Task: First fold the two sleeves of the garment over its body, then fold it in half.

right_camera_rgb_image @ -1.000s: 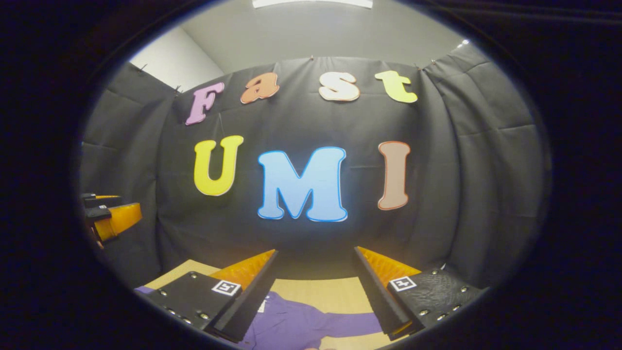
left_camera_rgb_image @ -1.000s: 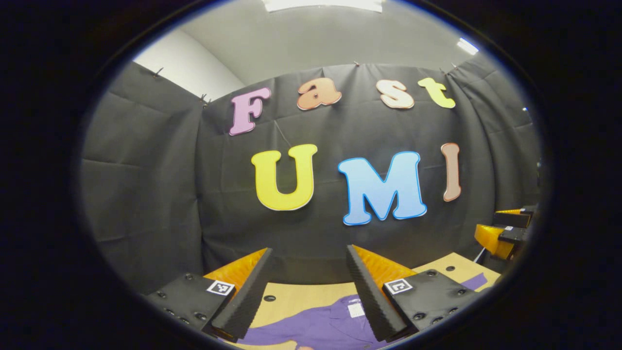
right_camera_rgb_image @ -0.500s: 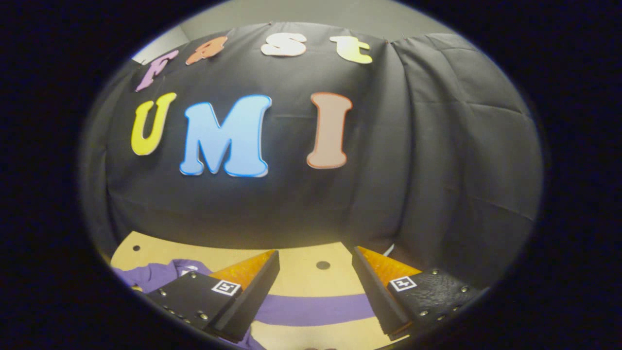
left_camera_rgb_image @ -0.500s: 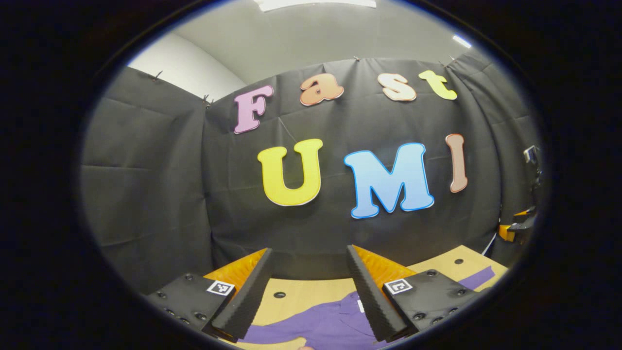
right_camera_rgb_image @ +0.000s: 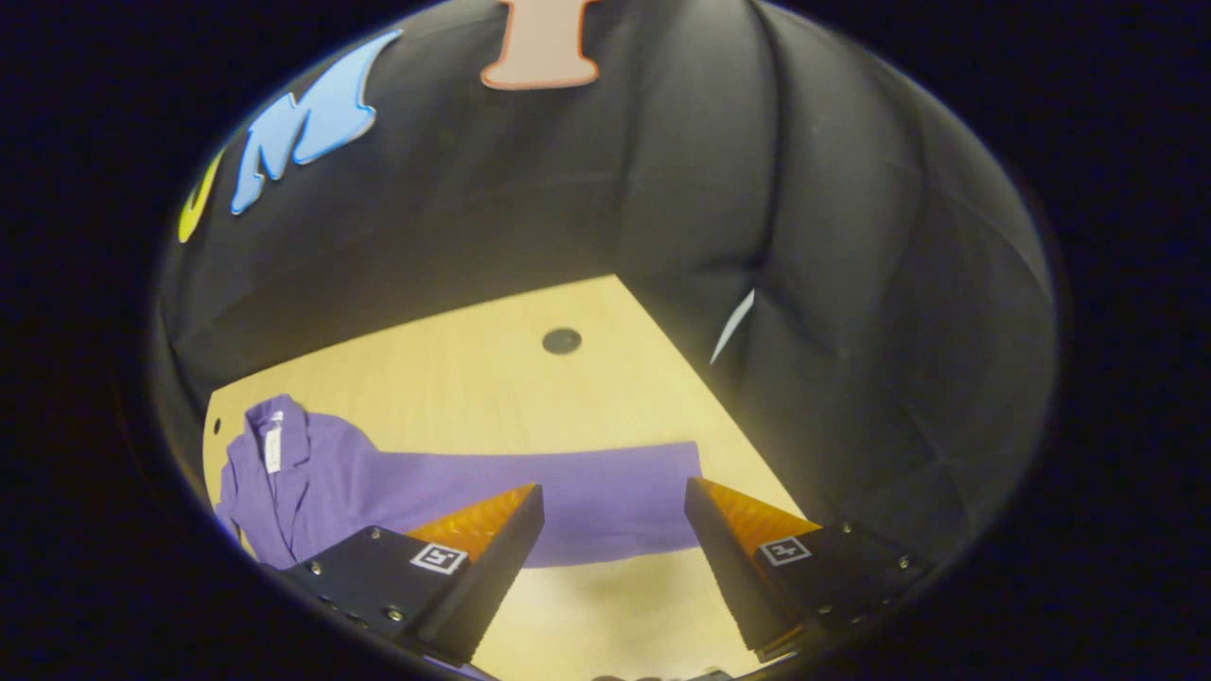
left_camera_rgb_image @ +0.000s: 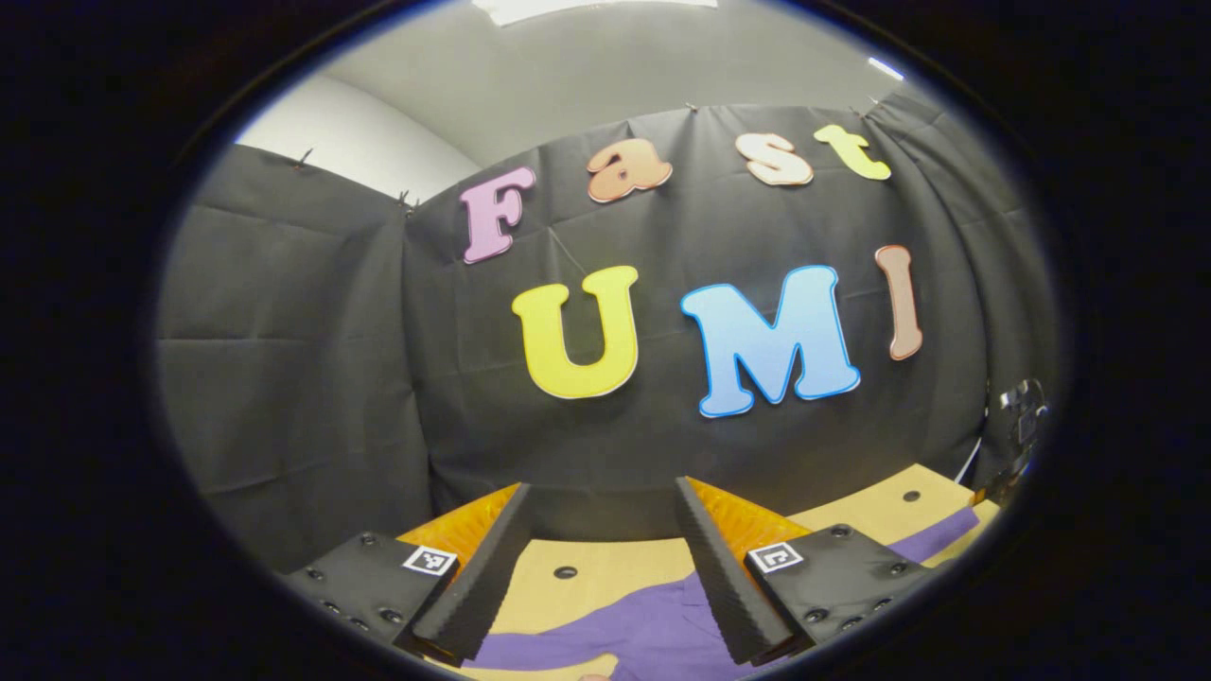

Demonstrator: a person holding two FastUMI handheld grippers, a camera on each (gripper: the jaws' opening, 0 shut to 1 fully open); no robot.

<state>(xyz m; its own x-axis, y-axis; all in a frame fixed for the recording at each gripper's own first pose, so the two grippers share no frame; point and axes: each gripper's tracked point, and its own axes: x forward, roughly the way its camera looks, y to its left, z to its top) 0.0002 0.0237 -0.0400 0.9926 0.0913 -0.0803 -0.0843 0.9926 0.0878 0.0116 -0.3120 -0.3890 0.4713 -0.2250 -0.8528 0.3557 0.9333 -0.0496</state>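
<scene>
The purple garment (right_camera_rgb_image: 312,478) lies flat on the wooden table (right_camera_rgb_image: 473,378), collar and white label to the left. Its long sleeve (right_camera_rgb_image: 605,492) stretches right, ending near the table's right edge. My right gripper (right_camera_rgb_image: 615,487) hovers open above the sleeve's cuff end, with nothing between its fingers (right_camera_rgb_image: 492,558). In the left gripper view, the left gripper (left_camera_rgb_image: 601,487) is open and held level over the table, with part of the purple garment (left_camera_rgb_image: 634,629) below and between its fingers. The far sleeve (left_camera_rgb_image: 932,541) shows at the right.
Black cloth walls close the table in at the back and right. Round holes (right_camera_rgb_image: 562,340) dot the tabletop (left_camera_rgb_image: 566,572). The table's right edge (right_camera_rgb_image: 710,388) runs diagonally just past the cuff. Bare wood lies beyond the sleeve.
The right gripper has tipped down and swung right, from facing the wall to looking over the sleeve's end. The left gripper has turned slightly; both stay open.
</scene>
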